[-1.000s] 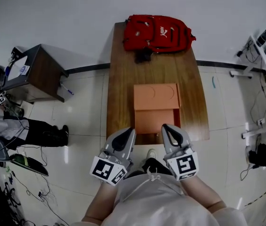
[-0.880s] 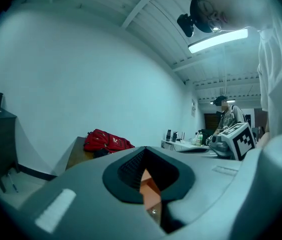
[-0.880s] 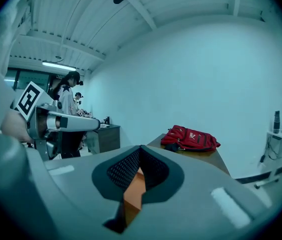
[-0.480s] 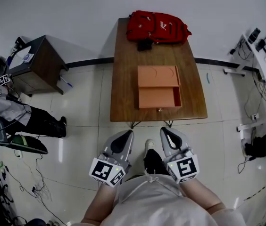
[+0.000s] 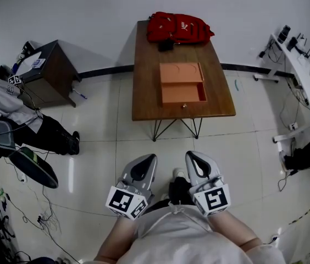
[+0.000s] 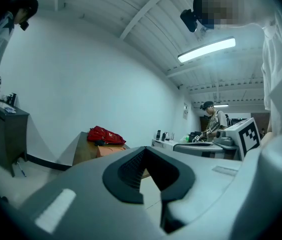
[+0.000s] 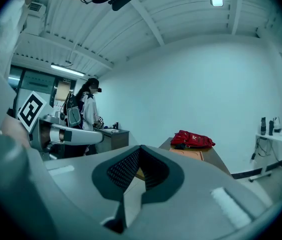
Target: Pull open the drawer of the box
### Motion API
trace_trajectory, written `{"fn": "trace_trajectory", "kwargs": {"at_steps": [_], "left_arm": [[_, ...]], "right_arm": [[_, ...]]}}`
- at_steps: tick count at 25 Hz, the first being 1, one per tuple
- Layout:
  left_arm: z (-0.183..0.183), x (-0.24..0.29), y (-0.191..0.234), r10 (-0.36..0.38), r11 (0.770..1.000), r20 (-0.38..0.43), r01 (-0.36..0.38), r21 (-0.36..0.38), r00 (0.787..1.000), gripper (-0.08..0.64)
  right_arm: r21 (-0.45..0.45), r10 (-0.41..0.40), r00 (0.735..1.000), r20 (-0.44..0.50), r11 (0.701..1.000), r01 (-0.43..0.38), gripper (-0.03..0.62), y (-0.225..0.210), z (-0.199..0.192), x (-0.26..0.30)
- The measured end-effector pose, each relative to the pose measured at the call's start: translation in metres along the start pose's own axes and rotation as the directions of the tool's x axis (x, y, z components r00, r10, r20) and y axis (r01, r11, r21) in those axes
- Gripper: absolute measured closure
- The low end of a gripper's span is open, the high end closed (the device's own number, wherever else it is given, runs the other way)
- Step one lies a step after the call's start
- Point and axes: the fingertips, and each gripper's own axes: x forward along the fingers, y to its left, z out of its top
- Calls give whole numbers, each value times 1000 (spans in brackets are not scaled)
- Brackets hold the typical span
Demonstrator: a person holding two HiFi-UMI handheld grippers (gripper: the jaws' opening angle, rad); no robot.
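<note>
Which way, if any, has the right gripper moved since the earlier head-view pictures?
Yes: the right gripper has backed away from the table; it overlapped the near edge, now floor lies between them.

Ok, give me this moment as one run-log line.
drawer: pulled open | box: on table, near red backpack | left gripper: shut, empty | right gripper: shut, empty | both grippers away from table

Head view looks steeply down from well back; both gripper views face level toward the far surface, sharing its red backpack.
</note>
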Motion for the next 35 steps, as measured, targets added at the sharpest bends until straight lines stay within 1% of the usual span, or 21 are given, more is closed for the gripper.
{"fn": "trace_trajectory", "kwargs": {"at_steps": [3, 8, 11, 14, 17, 21, 28, 35], "left_arm": [[1, -13, -22, -22, 1000, 3, 22, 20, 1000, 555], [6, -21, -45, -37, 998, 10, 36, 43, 999, 555], [7, -25, -57, -32, 998, 14, 31, 51, 999, 555], [5, -31, -68, -24, 999, 15, 23, 49, 1000, 555], [2, -31, -78, -25, 998, 12, 24, 50, 1000, 555], [-1, -30, -90, -29, 998, 14, 28, 56, 999, 555], [-2, -29, -98, -15, 998, 19, 13, 65, 1000, 555], [-3, -30, -99, -15, 997, 18, 13, 78, 1000, 555]], "right_arm": [[-17, -5, 1000, 18, 1000, 5, 586, 9, 4, -20], [-38, -6, 1000, 15, 999, 7, 586, 11, 9, -40], [-24, -10, 1000, -22, 1000, 10, 586, 10, 6, -52], [-44, 12, 1000, -5, 999, -12, 586, 13, 7, -63], [-36, 14, 1000, -19, 999, -15, 586, 10, 4, -72], [-29, 16, 1000, -10, 999, -16, 586, 5, 1, -82], [-31, 23, 1000, -9, 999, -23, 586, 1, -2, -88], [-23, 19, 1000, -8, 1000, -19, 586, -1, -6, -88]]}}
